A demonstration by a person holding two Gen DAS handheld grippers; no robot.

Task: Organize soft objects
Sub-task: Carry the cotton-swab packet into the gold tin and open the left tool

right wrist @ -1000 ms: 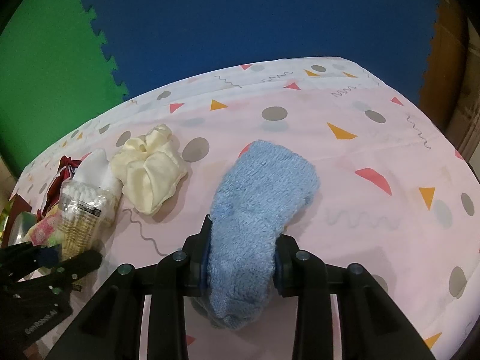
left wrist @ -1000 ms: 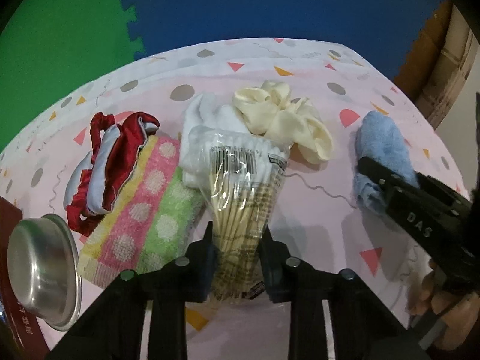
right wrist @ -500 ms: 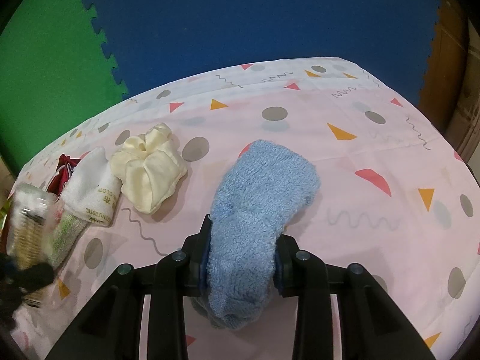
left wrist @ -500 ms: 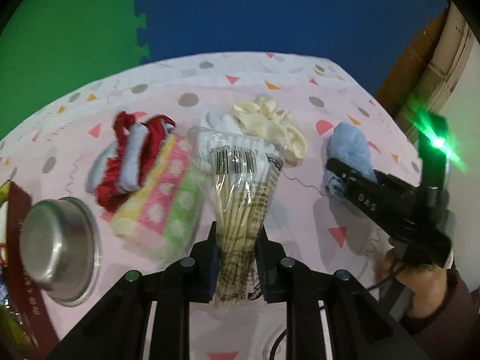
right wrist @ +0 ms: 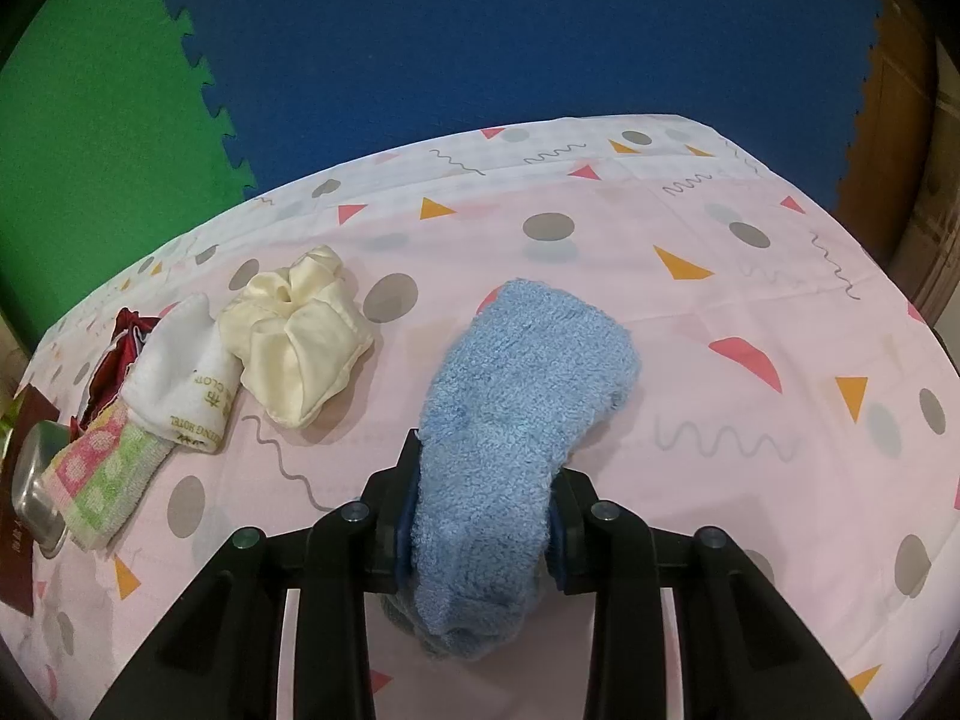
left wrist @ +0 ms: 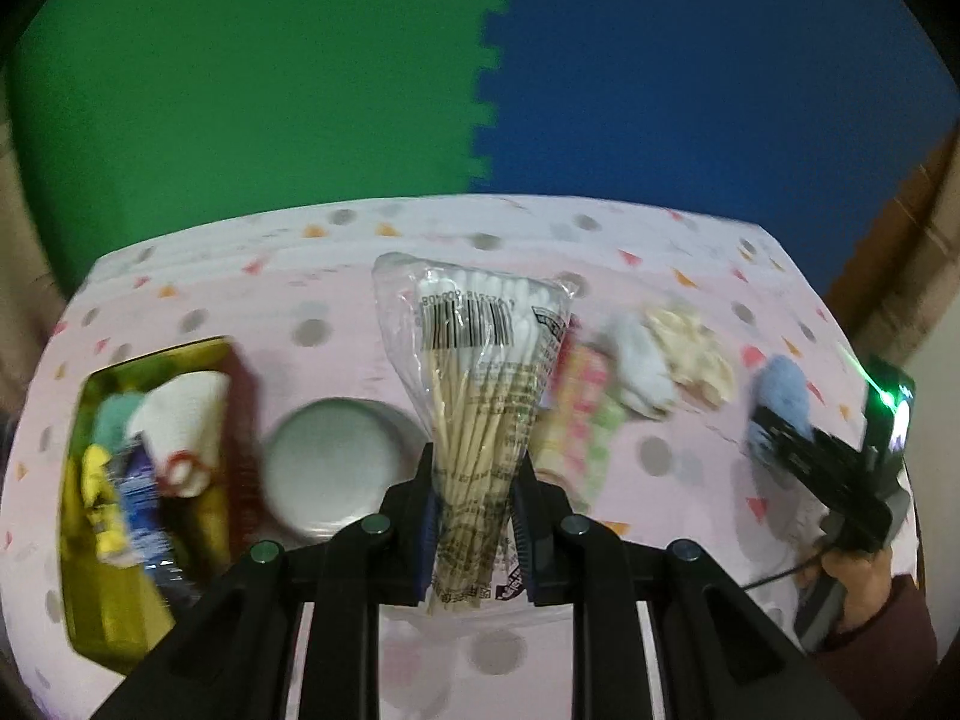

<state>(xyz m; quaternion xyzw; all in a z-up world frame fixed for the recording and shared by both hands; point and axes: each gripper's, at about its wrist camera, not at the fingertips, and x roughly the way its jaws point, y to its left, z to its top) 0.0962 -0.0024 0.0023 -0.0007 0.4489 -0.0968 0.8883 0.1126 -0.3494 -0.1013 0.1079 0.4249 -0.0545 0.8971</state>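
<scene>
While a steel bowl [left wrist: 342,468] and cluttered yellow box [left wrist: 144,480] sit below, your left claw [left wrist: 474,516] pinches the clear cotton-swab bag [left wrist: 480,372]; your right claw [right wrist: 480,534] clamps the fluffy blue towel [right wrist: 516,396].

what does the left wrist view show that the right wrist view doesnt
Only the left wrist view: the left gripper shut on the bag of cotton swabs, the open yellow-lined box of packed items, and the person's hand.
Only the right wrist view: the red cloth.
Both: the right gripper shut on the blue towel, the cream scrunchie, white towel, dotted striped cloth and metal bowl.
</scene>
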